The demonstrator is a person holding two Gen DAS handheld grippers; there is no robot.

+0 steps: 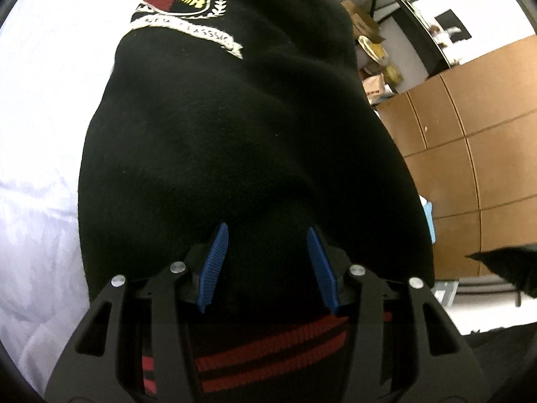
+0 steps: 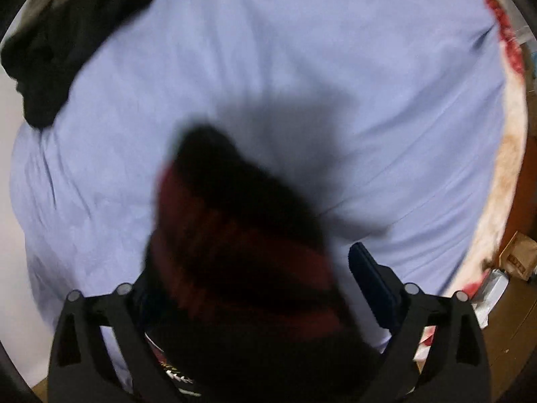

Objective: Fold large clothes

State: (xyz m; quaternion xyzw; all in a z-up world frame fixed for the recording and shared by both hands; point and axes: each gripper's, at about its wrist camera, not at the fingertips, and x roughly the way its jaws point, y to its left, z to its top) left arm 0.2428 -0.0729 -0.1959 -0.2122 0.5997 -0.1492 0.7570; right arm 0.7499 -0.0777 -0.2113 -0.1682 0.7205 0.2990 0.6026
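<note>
A: Where is the sweater (image 1: 235,141) lying?

B: On the bed (image 1: 37,127). In the left wrist view the black body of it spreads over the white cover, with the red and white crest (image 1: 183,3) at its far end and the red-striped hem (image 1: 268,346) at the near end, right under the tongs.

A: And the left gripper (image 1: 266,235)?

B: Its blue pads (image 1: 214,265) stand apart, above the black cloth just beyond the hem. Nothing is pinched between them; it is released.

A: The right gripper (image 2: 268,268)?

B: That view is blurred. A red-striped cuff (image 2: 235,235) of the sweater fills the space between the fingers, over the pale blue sheet (image 2: 302,50). One blue pad (image 2: 372,285) shows clear of the cloth, but the other is hidden behind it, so I cannot tell whether the cuff is clamped or loose.

A: Anything else near the sweater?

B: A dark heap of clothes (image 2: 50,50) lies well beyond the cuff, at the sheet's far corner.
</note>
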